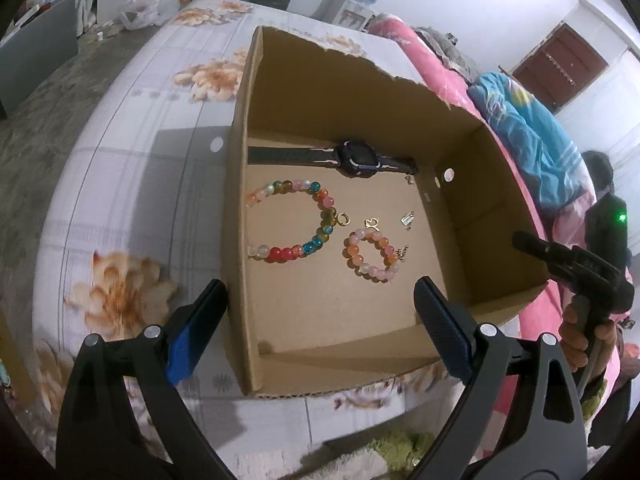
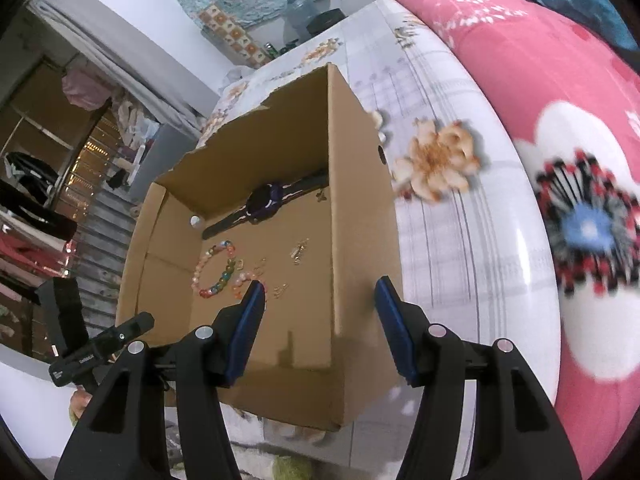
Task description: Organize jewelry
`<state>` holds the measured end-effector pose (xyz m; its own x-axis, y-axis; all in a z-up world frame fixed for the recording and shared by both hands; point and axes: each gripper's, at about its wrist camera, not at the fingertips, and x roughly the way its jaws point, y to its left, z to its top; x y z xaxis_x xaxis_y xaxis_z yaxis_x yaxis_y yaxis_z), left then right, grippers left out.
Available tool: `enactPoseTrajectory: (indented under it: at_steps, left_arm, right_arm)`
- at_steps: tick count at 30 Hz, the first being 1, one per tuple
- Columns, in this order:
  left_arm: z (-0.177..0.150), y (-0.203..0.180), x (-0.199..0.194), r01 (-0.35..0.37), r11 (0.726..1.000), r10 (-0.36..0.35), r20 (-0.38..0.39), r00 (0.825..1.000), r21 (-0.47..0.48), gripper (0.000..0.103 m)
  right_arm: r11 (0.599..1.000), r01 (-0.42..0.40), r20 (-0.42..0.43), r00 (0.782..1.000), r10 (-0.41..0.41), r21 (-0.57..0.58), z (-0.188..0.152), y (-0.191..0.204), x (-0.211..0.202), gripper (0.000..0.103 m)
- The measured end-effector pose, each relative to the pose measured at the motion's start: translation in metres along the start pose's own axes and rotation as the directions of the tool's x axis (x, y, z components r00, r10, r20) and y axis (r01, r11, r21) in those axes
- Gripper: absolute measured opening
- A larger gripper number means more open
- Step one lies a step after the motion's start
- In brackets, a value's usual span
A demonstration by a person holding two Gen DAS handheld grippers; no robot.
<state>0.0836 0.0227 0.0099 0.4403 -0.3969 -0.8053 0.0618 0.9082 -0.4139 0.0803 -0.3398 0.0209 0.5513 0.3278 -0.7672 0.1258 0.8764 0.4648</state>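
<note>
An open cardboard box (image 1: 472,184) stands on a floral bed sheet (image 1: 132,184). Inside lie a dark watch (image 1: 352,157), a large multicoloured bead bracelet (image 1: 296,218), a small pink-orange bead bracelet (image 1: 372,256) and small gold and silver charms (image 1: 372,223). My left gripper (image 1: 320,312) is open and empty above the box's near wall. My right gripper (image 2: 320,312) is open and empty, straddling the box's right wall (image 2: 360,248). The watch (image 2: 264,202) and both bracelets (image 2: 218,270) also show in the right wrist view.
A pink floral quilt (image 2: 560,92) and a blue blanket (image 1: 528,136) lie along the bed beside the box. A white plastic bag (image 1: 150,6) sits on the floor past the bed. Shelves and clothes (image 2: 36,216) stand at the left.
</note>
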Motion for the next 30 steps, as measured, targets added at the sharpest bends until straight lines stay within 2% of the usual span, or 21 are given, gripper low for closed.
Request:
enactPoseTrajectory:
  at_steps: [3,5,9,12,16,20,23,26,27,28,30]
  left_arm:
    - [-0.007,-0.002,-0.002,-0.020,0.999,0.019,0.021,1.000,0.036,0.090]
    - [-0.013,-0.008,-0.016,-0.088,0.993,0.081,0.094,0.992,0.074,0.090]
    - [-0.033,-0.018,-0.052,-0.189,0.974,0.152,0.255,0.955,0.126,0.092]
    - [-0.051,-0.022,-0.073,-0.239,0.965,0.192,0.332,0.924,0.107,0.095]
    - [-0.072,-0.030,-0.079,-0.254,0.964,0.211,0.343,0.915,0.085,0.095]
    - [-0.082,-0.038,-0.066,-0.324,0.943,0.280,0.345,0.896,0.074,0.095]
    - [-0.082,-0.043,-0.054,-0.336,0.939,0.298,0.311,0.902,0.076,0.095]
    - [-0.081,-0.048,-0.047,-0.347,0.934,0.312,0.287,0.906,0.080,0.095]
    - [-0.078,-0.049,-0.041,-0.370,0.925,0.339,0.259,0.904,0.082,0.095]
    - [-0.076,-0.050,-0.036,-0.375,0.923,0.348,0.232,0.908,0.084,0.095]
    - [-0.073,-0.050,-0.027,-0.344,0.935,0.325,0.177,0.929,0.087,0.095]
  right_arm:
    - [0.999,0.027,0.046,0.999,-0.026,-0.021,-0.016,0.005,-0.006,0.058]
    - [0.999,0.036,0.079,0.996,-0.035,-0.014,-0.025,0.006,-0.015,0.060]
    - [0.995,0.099,0.198,0.976,-0.094,-0.016,-0.054,0.015,-0.049,0.071]
    - [0.984,0.174,0.267,0.951,-0.158,-0.036,-0.085,0.029,-0.072,0.078]
    - [0.972,0.215,0.258,0.948,-0.186,-0.091,-0.113,0.050,-0.071,0.090]
    - [0.938,0.307,0.239,0.934,-0.265,-0.160,-0.120,0.068,-0.049,0.092]
    - [0.914,0.360,0.233,0.920,-0.315,-0.185,-0.119,0.079,-0.034,0.092]
    - [0.918,0.347,0.222,0.927,-0.304,-0.191,-0.115,0.085,-0.025,0.092]
    - [0.922,0.337,0.216,0.930,-0.296,-0.188,-0.113,0.087,-0.023,0.092]
    - [0.925,0.330,0.206,0.934,-0.292,-0.189,-0.112,0.088,-0.019,0.092]
    - [0.923,0.332,0.195,0.935,-0.295,-0.196,-0.112,0.090,-0.013,0.092]
